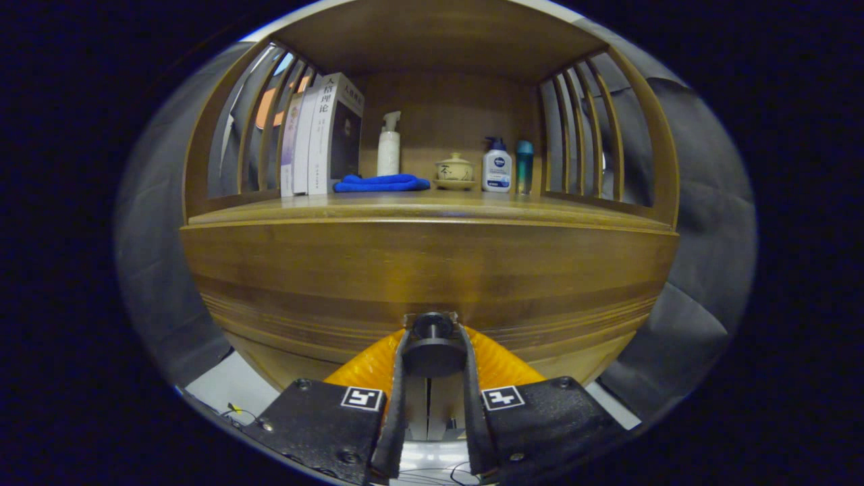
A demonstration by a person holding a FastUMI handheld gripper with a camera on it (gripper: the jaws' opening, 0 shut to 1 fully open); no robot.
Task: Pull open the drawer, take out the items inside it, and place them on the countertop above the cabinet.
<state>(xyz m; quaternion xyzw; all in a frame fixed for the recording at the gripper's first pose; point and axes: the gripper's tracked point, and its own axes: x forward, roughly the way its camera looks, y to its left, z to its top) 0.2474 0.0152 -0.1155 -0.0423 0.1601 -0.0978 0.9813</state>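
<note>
Early stage: gripper (433,358) fingers pinch the drawer knob (433,347) low on the drawer front (432,270), drawer looks shut, contents hidden, so pull, unloading and placing on the countertop (432,206) above the knob remain.

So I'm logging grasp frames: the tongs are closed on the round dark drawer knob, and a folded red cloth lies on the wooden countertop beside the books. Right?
One detail is off: the folded cloth is blue, not red, as the gripper view shows. The tongs are indeed closed on the round dark drawer knob, and the cloth lies on the wooden countertop beside the books.
</note>
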